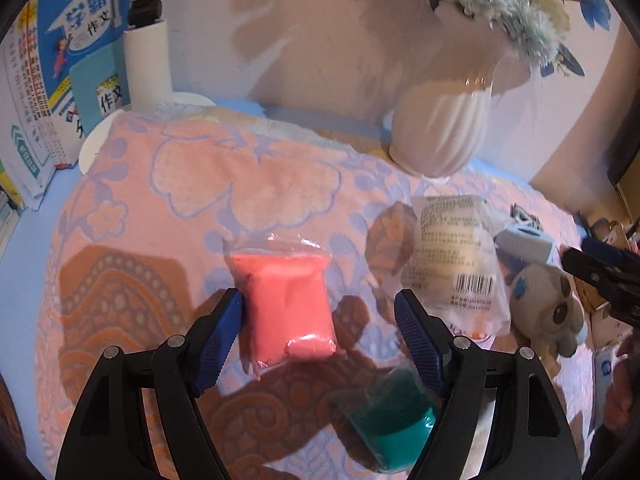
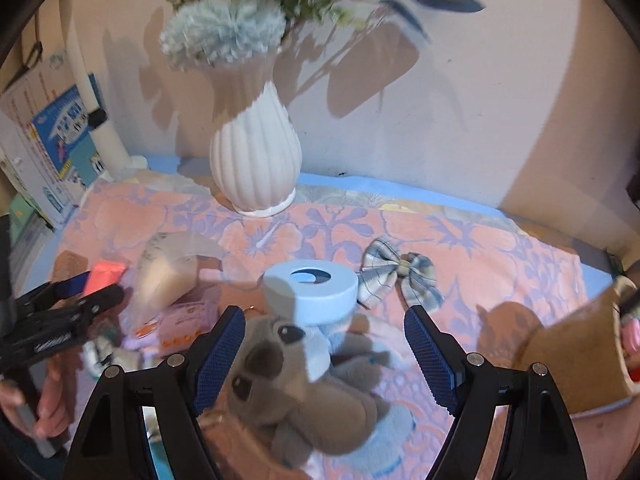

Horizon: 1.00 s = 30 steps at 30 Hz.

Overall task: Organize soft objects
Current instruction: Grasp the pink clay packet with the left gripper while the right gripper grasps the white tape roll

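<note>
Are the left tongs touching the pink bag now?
Cannot tell. In the left wrist view the left tongs are open around the pink bag; one pad sits right against the bag's edge, but no plain gap or contact shows.

Both wrist cameras look down closely along their fingers toward the wall, sharing the ribbed white ceramic vase (image 1: pixel 444 124) (image 2: pixel 256 160) and the pink flowered towel (image 1: pixel 240 184) (image 2: pixel 480 248).

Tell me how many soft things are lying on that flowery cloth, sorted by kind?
Bags of putty: 2, pink and green
Clear bag with a barcode label: 1
Pink wipes pack: 1
Plush toy: 1
Plaid bow: 1
Light blue ring roll: 1
Total: 7
</note>
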Tool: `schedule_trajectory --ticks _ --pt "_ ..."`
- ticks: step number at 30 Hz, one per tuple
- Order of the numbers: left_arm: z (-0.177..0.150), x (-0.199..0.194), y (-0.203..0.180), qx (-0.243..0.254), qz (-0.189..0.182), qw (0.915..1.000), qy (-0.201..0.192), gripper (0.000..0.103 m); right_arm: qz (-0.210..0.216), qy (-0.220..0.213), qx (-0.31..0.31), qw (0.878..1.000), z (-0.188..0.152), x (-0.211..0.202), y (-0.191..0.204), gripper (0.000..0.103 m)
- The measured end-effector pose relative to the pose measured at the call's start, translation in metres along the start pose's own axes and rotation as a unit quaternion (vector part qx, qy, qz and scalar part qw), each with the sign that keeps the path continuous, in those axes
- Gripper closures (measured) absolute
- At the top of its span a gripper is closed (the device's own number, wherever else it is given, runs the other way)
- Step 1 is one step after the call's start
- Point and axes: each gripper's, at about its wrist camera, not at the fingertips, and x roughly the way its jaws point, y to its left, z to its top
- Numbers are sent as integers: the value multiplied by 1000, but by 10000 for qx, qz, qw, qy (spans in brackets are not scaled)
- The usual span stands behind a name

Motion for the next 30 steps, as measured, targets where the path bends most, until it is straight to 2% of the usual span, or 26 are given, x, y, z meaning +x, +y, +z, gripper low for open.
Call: schedule_trajectory --ticks 4,8,13,14,15,16,17,22,26,30 --pt "0 0 4 -69 -69 9999 37 27 103 178 53 9998 7 20 2 23" --pt "-1 2 1 6 127 9999 48 29 101 245 132 9996 12 35 1 23" --pt "-1 3 0 -17 153 9999 37 32 217 350 293 9987 15 47 -4 23" --pt "-1 4 -1 6 235 9997 25 35 268 352 289 9986 15 49 -3 26" --pt "-2 4 -2 25 330 9994 23 44 388 345 276 9983 14 50 -1 35" --pt "-2 4 -3 39 486 9988 4 60 369 335 244 9985 14 51 0 36" --pt "-2 4 -2 33 621 9981 -43 67 288 285 170 9990 13 50 3 36" --pt "0 -2 5 -139 443 9988 -182 69 -165 -42 -275 9995 7 34 18 38" --pt "3 -26 9 -311 -62 9972 -683 69 -154 -324 53 9993 6 8 4 38" --pt "3 -49 -5 -128 -339 9923 -1181 69 -229 -586 458 9970 -4 -25 -16 38"
